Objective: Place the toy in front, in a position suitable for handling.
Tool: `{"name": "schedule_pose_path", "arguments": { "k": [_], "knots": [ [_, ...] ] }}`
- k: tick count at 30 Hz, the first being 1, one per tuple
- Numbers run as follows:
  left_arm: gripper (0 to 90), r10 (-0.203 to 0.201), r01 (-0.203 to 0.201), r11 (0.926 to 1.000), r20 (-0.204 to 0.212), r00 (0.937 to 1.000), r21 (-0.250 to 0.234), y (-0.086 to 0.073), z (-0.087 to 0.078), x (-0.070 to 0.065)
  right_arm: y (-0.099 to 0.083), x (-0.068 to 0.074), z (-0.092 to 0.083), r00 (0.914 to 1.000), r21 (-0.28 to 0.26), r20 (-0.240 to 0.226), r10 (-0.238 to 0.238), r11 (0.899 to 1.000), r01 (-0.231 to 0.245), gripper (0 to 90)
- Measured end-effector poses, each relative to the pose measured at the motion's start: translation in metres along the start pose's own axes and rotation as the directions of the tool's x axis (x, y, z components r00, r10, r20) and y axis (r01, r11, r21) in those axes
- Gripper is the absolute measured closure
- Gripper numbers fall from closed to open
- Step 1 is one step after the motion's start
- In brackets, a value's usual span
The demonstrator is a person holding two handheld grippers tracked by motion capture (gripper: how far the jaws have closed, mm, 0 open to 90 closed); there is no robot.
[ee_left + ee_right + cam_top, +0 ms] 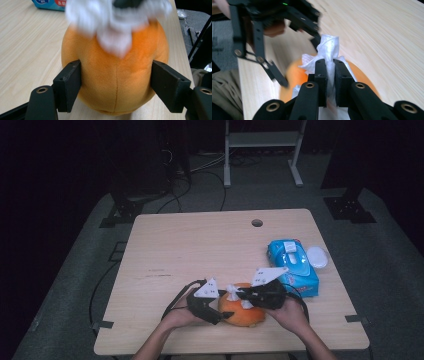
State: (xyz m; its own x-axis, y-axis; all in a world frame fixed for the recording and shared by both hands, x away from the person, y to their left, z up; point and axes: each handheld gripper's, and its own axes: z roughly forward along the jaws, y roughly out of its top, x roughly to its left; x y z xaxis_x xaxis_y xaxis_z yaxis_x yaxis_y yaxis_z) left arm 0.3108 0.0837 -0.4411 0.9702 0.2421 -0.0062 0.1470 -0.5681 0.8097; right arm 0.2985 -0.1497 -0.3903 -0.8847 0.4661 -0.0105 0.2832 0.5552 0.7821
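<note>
An orange plush toy (245, 314) lies near the table's front edge. My left gripper (223, 314) holds it from the left; in the left gripper view the orange plush toy (117, 77) sits between the jaws of the left gripper (116, 83), and both pads press on its sides. My right gripper (239, 294) comes in from the right over the toy's top, shut on a crumpled white wipe (233, 291). In the right gripper view the right gripper (330, 68) pinches the white wipe (329, 46), which rests on the orange toy (293, 73).
A blue pack of wet wipes (294, 266) lies to the right of the toy, with a white oval lid (317, 256) beside it. The wooden table (200, 245) has a round hole (257, 223) near its far edge. A white metal frame (262, 140) stands beyond.
</note>
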Motion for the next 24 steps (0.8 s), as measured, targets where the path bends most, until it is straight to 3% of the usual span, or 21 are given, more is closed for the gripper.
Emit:
{"name": "schedule_pose_path", "arguments": {
  "k": [2,5,6,7,8,10,12,15,20,21,22,24],
  "knots": [
    [26.1,-0.012,0.013,0.9997,0.018,0.9998,-0.019,-0.002,-0.001,0.001,-0.014,-0.008,-0.009,0.9991,-0.008,0.022,0.036,0.999,-0.036,81.7],
    [21.3,-0.020,0.021,0.9990,0.031,0.9993,-0.038,0.002,-0.003,0.002,-0.021,-0.008,-0.012,0.9984,-0.030,0.014,0.055,0.998,-0.055,81.7],
    [17.6,-0.055,0.058,0.9945,0.044,0.9975,-0.087,0.007,-0.006,0.003,-0.024,-0.005,-0.013,0.9985,-0.040,0.024,0.048,0.998,-0.047,81.7],
    [17.7,-0.055,0.058,0.9945,0.044,0.9975,-0.087,0.007,-0.006,0.003,-0.024,-0.005,-0.013,0.9985,-0.040,0.024,0.048,0.998,-0.047,81.7],
    [17.7,-0.063,0.068,0.9903,0.045,0.9970,-0.121,0.011,-0.006,0.003,-0.025,-0.004,-0.012,0.9986,-0.049,0.019,0.049,0.998,-0.048,81.7],
    [19.3,-0.045,0.047,0.9950,0.025,0.9987,-0.088,0.011,-0.001,0.001,-0.021,0.006,-0.007,0.9998,-0.066,-0.005,0.020,0.998,-0.020,81.5],
    [21.8,-0.059,0.061,0.9942,0.026,0.9979,-0.089,0.008,0.000,0.001,-0.018,0.011,-0.005,0.9998,-0.058,0.011,-0.014,0.998,0.014,81.5],
    [24.5,-0.072,0.074,0.9939,0.030,0.9970,-0.082,0.002,-0.001,0.004,-0.019,0.009,-0.006,0.9999,-0.062,0.008,-0.011,0.998,0.012,81.6],
    [24.7,-0.103,0.106,0.9919,0.042,0.9938,-0.070,-0.006,-0.002,0.011,-0.036,-0.008,-0.017,0.9971,-0.069,0.015,0.075,0.995,-0.074,81.7],
    [24.7,-0.103,0.106,0.9919,0.042,0.9938,-0.070,-0.006,-0.002,0.011,-0.036,-0.008,-0.017,0.9971,-0.069,0.015,0.075,0.995,-0.074,81.7],
    [24.7,-0.108,0.111,0.9917,0.046,0.9931,-0.066,-0.008,-0.003,0.013,-0.047,-0.015,-0.021,0.9933,-0.072,0.021,0.114,0.991,-0.112,81.7],
    [24.7,-0.111,0.114,0.9913,0.050,0.9925,-0.065,-0.009,-0.003,0.014,-0.055,-0.019,-0.024,0.9899,-0.064,0.028,0.139,0.988,-0.137,81.6]
  ]
}}
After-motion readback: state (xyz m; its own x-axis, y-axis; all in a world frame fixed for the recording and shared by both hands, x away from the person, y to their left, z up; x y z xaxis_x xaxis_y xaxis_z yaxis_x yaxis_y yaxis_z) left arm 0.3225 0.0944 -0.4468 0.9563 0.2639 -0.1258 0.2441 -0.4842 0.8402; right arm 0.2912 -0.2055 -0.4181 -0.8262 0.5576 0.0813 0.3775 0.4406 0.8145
